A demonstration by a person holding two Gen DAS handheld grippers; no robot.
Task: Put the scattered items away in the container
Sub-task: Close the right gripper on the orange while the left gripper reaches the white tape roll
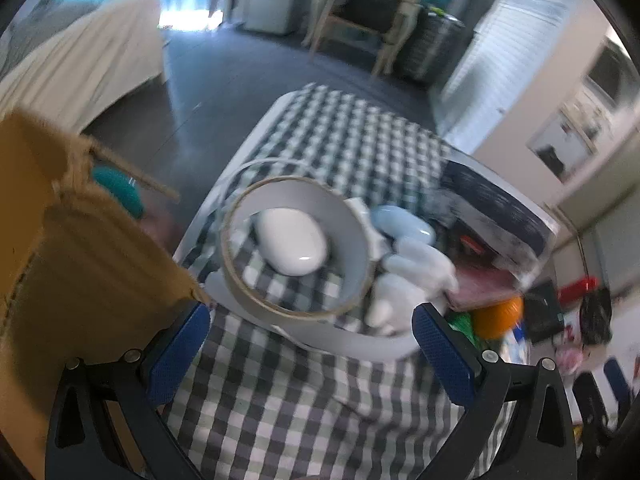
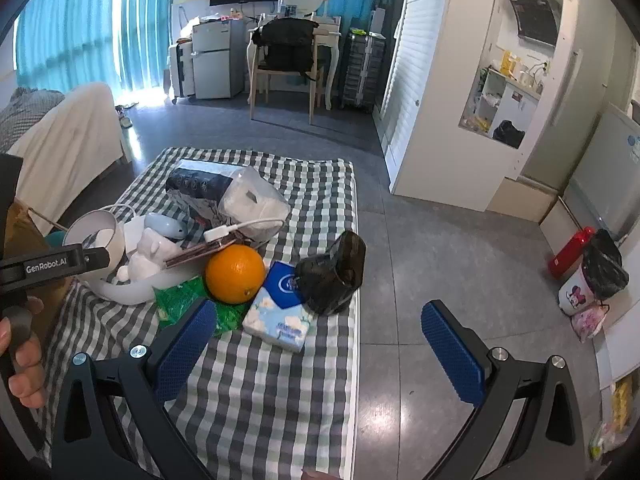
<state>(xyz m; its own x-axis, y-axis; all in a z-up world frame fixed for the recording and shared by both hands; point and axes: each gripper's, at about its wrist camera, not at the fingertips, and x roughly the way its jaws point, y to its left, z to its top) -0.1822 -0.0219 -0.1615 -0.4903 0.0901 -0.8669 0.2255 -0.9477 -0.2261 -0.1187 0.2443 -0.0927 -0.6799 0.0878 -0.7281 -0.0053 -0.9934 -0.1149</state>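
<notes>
Left tongs (image 1: 312, 352) apart, empty | right tongs (image 2: 320, 344) apart, empty | round orange fruit (image 2: 235, 274) beside blue-white tissue pack (image 2: 280, 312) near checked surface's (image 2: 260, 400) right edge

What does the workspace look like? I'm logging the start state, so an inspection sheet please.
Surface: checked cloth over a low table.
Job's things: orange, tissue pack, tape roll, dark pouch, box at left.
Clutter: tissue box, green bag.
Grippers: left gripper and right gripper open, empty.
Cables: white cable across the pile.
Surroundings: chair, fridge, curtains.
</notes>
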